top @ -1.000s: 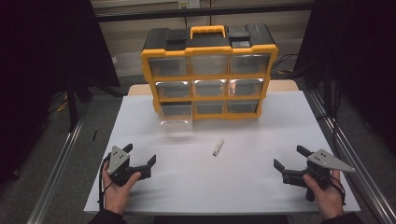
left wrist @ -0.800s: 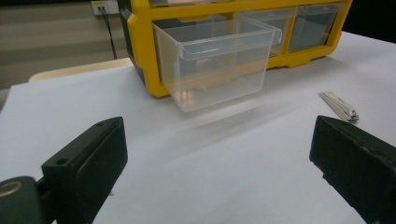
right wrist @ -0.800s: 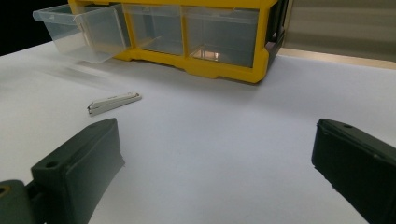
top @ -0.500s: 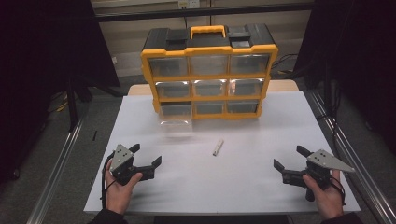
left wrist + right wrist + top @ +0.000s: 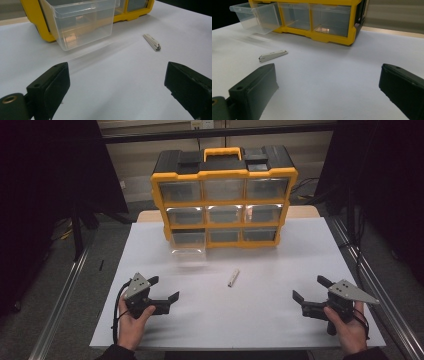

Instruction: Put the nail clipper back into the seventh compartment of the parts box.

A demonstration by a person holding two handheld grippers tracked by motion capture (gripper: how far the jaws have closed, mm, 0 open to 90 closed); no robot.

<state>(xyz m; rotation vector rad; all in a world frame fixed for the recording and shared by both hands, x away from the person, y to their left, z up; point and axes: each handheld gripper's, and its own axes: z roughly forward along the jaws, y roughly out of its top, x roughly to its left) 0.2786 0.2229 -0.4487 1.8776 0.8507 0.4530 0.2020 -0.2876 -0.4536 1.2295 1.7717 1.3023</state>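
nail clipper [image 5: 233, 278]: small pale folded clipper, lying flat on the white tabletop [image 5: 260, 325] roughly mid-way between both hands, a bit in front of the organizer. Nothing touching it. Also visible from the left gripper view [image 5: 152, 42] and the right gripper view [image 5: 272, 55].

open drawer [image 5: 187, 243]: clear plastic, bottom-left slot, pulled out toward the person. Looks empty as far as I can tell. Pretty sure that's where the clipper is headed, but that's my guess.

organizer [image 5: 224, 195]: yellow and black, three rows of three clear drawers, sitting at the far edge of the tabletop.

left claw [image 5: 164, 289]: released, jaws spread wide, holding nothing. Sits low over the tabletop near the front-left, aimed toward the clipper and drawer.

right claw [image 5: 311, 292]: also released and empty, front-right, well apart from the clipper.

what could go wrong: clipper is thin and flat, so jaws coming in too high would just skate over it or flick it across the slick tabletop. Pinching it near one end could make it pivot and drop short of the drawer. Bumping the drawer rim on the way in could shove it back shut.
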